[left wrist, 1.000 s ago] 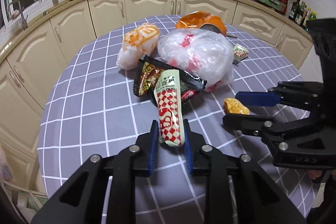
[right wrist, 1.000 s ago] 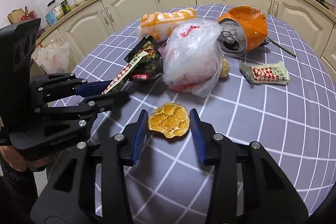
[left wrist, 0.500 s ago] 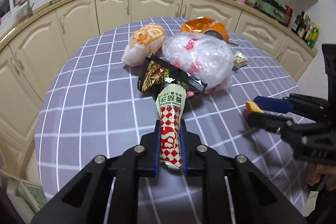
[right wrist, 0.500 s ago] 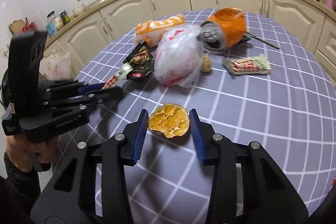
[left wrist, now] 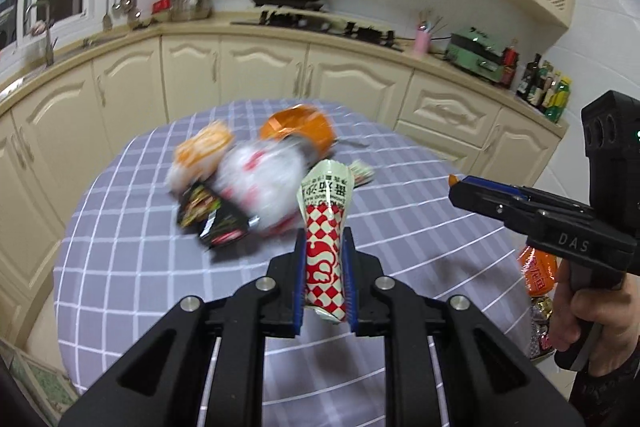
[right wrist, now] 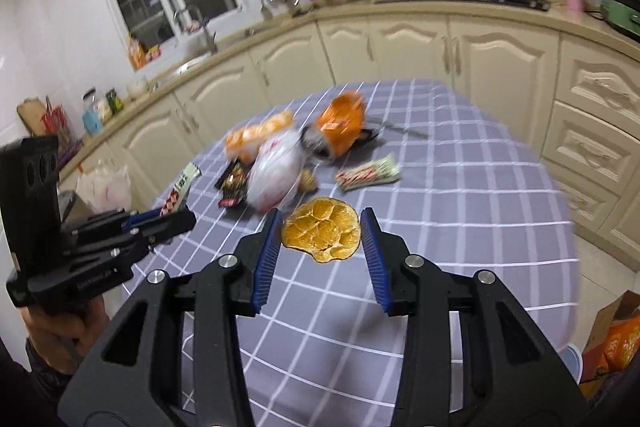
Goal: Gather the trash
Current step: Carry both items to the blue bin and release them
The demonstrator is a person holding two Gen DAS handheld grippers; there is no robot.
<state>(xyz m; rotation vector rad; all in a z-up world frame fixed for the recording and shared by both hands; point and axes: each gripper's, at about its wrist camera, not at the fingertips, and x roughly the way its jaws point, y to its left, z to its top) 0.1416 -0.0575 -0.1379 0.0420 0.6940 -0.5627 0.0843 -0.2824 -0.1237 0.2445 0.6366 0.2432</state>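
My left gripper (left wrist: pixel 323 281) is shut on a red-and-white checked wrapper (left wrist: pixel 325 227) and holds it clear above the table (left wrist: pixel 132 251). My right gripper (right wrist: pixel 320 259) is shut on a flat piece of orange peel (right wrist: pixel 322 235), also lifted off the cloth. More trash lies in a pile further back on the table: a crushed orange can (right wrist: pixel 342 125), a white plastic bag (right wrist: pixel 276 175), an orange-and-white packet (right wrist: pixel 256 139), a dark snack wrapper (right wrist: pixel 233 183) and a small red-and-white wrapper (right wrist: pixel 368 175). Each gripper shows in the other's view, right gripper (left wrist: pixel 456 189) and left gripper (right wrist: pixel 180 221).
The round table wears a grey checked cloth, ringed by cream kitchen cabinets (right wrist: pixel 400 47). An orange bag (right wrist: pixel 616 339) stands on the floor at the right of the table. A white plastic bag (right wrist: pixel 104 183) sits low at the left. A person's hand (left wrist: pixel 588 315) holds the right gripper's handle.
My left gripper closed on the checked wrapper and lifted it off the table. My right gripper rose with the orange peel. Both pulled back from the pile, which looks smaller and farther.
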